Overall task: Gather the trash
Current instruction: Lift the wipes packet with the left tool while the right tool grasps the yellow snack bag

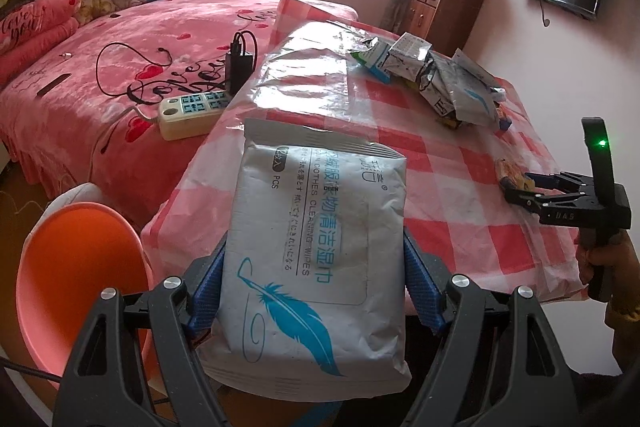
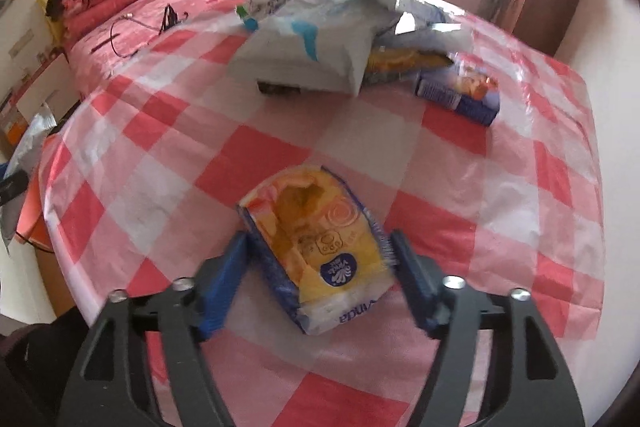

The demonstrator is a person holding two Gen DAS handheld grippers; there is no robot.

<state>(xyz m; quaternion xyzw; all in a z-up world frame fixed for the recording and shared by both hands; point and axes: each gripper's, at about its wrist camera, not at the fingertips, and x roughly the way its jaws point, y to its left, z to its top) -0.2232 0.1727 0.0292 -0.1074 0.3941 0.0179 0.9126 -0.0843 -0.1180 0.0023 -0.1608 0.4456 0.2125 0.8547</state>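
Observation:
My left gripper [image 1: 315,253] is shut on a white wipes packet [image 1: 320,227] with a blue feather print, held above the near edge of the red-and-white checked table [image 1: 460,163]. In the right wrist view a yellow tissue packet [image 2: 320,243] lies on the checked table [image 2: 160,147] between the blue fingers of my right gripper [image 2: 320,255]. The pads sit close on either side and I see no squeeze. From the left wrist view the right gripper [image 1: 520,189] is low at the table's right edge beside that yellow packet [image 1: 507,171], with a hand [image 1: 600,259] on its handle.
A heap of silver and white wrappers [image 1: 448,79] lies at the table's far end, with a blue box [image 2: 460,95] beside it. An orange plastic seat [image 1: 76,267] stands below left of the table. A pink bed [image 1: 120,67] carries a power strip [image 1: 188,111].

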